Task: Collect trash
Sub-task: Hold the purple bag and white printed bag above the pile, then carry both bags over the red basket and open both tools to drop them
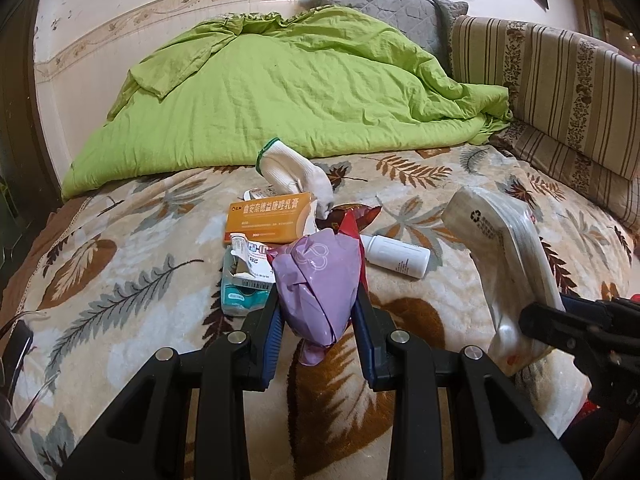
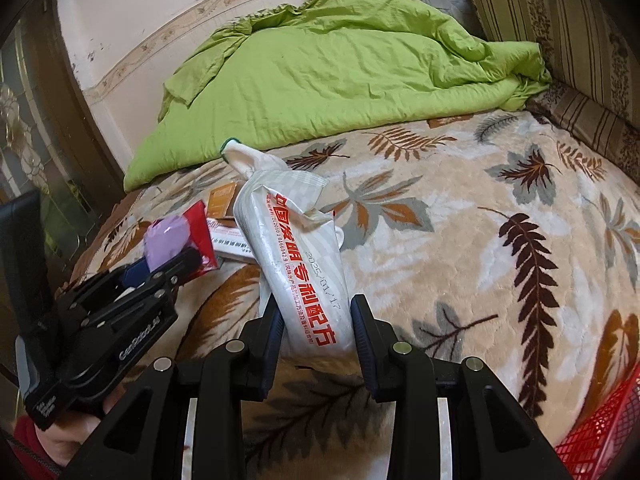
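Now both grippers hold trash above the leaf-patterned blanket (image 1: 120, 240) on the bed.

From the left wrist view, the left gripper (image 1: 318, 312) is clamped on a crumpled lilac plastic wrapper (image 1: 316, 280), with a red foil packet (image 1: 352, 228) pressed against its far side. Just beyond, toward twelve o'clock, lies the remaining heap: an orange medicine box (image 1: 268, 216), a torn teal-and-white carton (image 1: 244, 276), a white knit glove with a green cuff (image 1: 296, 172), and at one o'clock a white bottle (image 1: 396, 256) on its side. The right gripper (image 2: 316, 332) pinches a white pouch printed with red characters (image 2: 296, 252), tilted up off the blanket. A green quilt (image 1: 280, 92) is bunched at twelve o'clock, and a red mesh basket (image 2: 600, 440) peeks in at five o'clock of the right wrist view.
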The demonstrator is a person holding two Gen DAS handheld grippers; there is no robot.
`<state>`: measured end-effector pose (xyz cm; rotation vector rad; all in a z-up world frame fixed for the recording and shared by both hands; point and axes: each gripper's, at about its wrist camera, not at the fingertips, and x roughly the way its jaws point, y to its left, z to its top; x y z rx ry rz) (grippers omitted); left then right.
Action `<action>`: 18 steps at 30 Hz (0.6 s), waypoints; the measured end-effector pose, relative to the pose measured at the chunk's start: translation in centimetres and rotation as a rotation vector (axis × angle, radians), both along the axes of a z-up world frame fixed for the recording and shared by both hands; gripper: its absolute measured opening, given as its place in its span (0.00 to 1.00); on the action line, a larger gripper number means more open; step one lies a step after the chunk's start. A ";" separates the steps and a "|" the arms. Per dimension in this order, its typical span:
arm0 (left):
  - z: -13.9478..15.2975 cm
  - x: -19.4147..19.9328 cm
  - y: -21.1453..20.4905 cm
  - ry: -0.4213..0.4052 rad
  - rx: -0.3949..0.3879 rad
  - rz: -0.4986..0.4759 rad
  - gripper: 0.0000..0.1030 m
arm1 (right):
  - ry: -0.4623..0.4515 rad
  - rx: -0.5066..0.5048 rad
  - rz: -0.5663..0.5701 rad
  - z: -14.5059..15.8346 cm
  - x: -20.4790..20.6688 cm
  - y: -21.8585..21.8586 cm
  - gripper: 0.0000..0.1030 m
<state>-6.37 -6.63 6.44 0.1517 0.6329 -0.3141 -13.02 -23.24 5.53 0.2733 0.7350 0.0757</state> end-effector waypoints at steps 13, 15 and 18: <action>0.0 -1.6 -0.3 0.030 -0.025 -0.035 0.30 | -0.004 0.018 -0.058 2.0 -4.6 -3.1 0.36; 0.2 -2.1 -0.8 0.051 -0.042 -0.067 0.30 | -0.015 0.020 -0.094 2.7 -6.5 -5.0 0.36; 0.8 -3.5 -2.5 0.083 -0.083 -0.136 0.30 | -0.008 0.030 -0.165 2.9 -9.3 -8.4 0.36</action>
